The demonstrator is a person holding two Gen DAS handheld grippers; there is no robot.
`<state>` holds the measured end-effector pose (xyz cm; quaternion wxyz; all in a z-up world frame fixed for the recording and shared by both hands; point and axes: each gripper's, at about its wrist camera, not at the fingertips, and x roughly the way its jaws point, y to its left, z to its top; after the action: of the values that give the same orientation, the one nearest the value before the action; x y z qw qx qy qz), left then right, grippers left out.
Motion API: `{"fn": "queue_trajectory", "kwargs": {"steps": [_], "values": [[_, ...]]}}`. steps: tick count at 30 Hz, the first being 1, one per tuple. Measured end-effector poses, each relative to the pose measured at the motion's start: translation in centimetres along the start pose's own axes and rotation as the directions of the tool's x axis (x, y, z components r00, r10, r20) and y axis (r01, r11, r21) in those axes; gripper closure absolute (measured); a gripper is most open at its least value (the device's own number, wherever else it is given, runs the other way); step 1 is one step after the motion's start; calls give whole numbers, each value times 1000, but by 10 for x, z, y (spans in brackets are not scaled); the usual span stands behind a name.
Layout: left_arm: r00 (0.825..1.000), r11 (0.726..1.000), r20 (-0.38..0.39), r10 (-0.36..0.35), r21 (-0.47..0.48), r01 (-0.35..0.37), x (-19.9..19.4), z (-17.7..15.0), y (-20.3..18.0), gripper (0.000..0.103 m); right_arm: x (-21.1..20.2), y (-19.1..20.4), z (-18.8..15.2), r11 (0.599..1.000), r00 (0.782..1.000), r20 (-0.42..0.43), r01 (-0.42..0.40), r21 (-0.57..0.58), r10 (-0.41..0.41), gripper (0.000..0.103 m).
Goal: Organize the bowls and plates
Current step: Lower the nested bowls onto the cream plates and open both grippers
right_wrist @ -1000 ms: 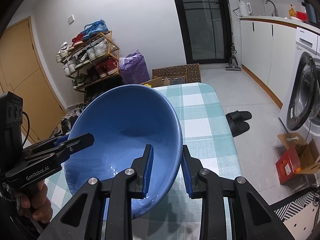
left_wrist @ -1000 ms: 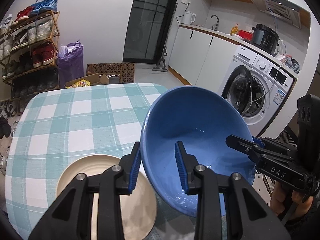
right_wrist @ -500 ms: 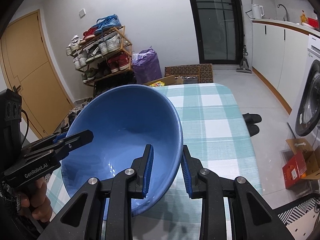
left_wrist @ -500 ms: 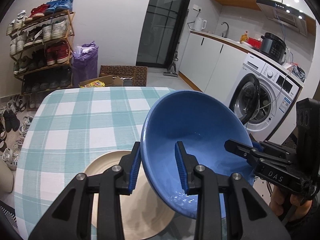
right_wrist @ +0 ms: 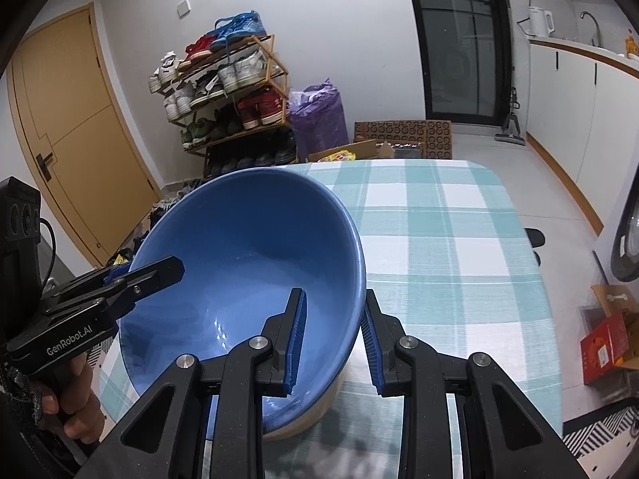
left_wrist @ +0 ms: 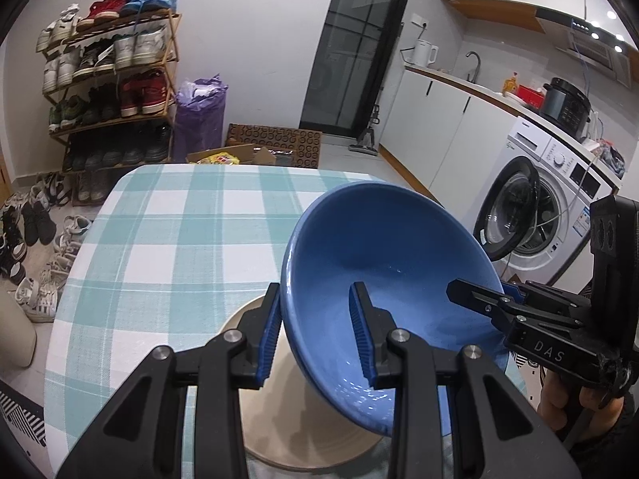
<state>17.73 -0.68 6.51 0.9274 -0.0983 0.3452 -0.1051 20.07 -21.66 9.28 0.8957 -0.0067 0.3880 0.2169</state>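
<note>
A large blue bowl [left_wrist: 383, 271] is held between both grippers over a cream plate [left_wrist: 295, 431] on the checked table. My left gripper [left_wrist: 315, 335] is shut on the bowl's left rim. My right gripper [right_wrist: 333, 343] is shut on the bowl's right rim [right_wrist: 355, 279]. In the right wrist view the bowl's bottom [right_wrist: 247, 279] sits on or just above the cream plate [right_wrist: 307, 423]; I cannot tell if they touch. The right gripper also shows in the left wrist view [left_wrist: 479, 299], and the left gripper in the right wrist view [right_wrist: 159, 271].
The table [left_wrist: 179, 231] has a teal and white checked cloth and reaches far ahead. A shoe rack [left_wrist: 108, 92] and a purple bag [left_wrist: 199, 115] stand beyond it. A washing machine [left_wrist: 547, 207] stands to the right.
The bowl has moved left and down with both grippers, from beside the cream plate to over it. Both grips are unchanged.
</note>
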Motion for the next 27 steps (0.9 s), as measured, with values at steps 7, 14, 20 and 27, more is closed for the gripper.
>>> {"fn": "queue_trajectory", "kwargs": {"steps": [7, 14, 20, 27], "values": [[1000, 999, -13, 24, -24, -24, 5, -6, 19, 71, 24, 14, 1, 1000, 999, -30, -25, -8, 24, 75], [998, 998, -39, 40, -42, -41, 16, -13, 32, 71, 43, 18, -2, 999, 997, -68, -33, -14, 32, 75], [997, 998, -64, 42, -53, -45, 27, -18, 38, 71, 58, 18, -7, 1000, 994, -106, -30, -8, 29, 75], [996, 997, -81, 42, -61, -47, 35, -21, 45, 71, 71, 15, -9, 1000, 990, -136, -29, -1, 29, 75]]}}
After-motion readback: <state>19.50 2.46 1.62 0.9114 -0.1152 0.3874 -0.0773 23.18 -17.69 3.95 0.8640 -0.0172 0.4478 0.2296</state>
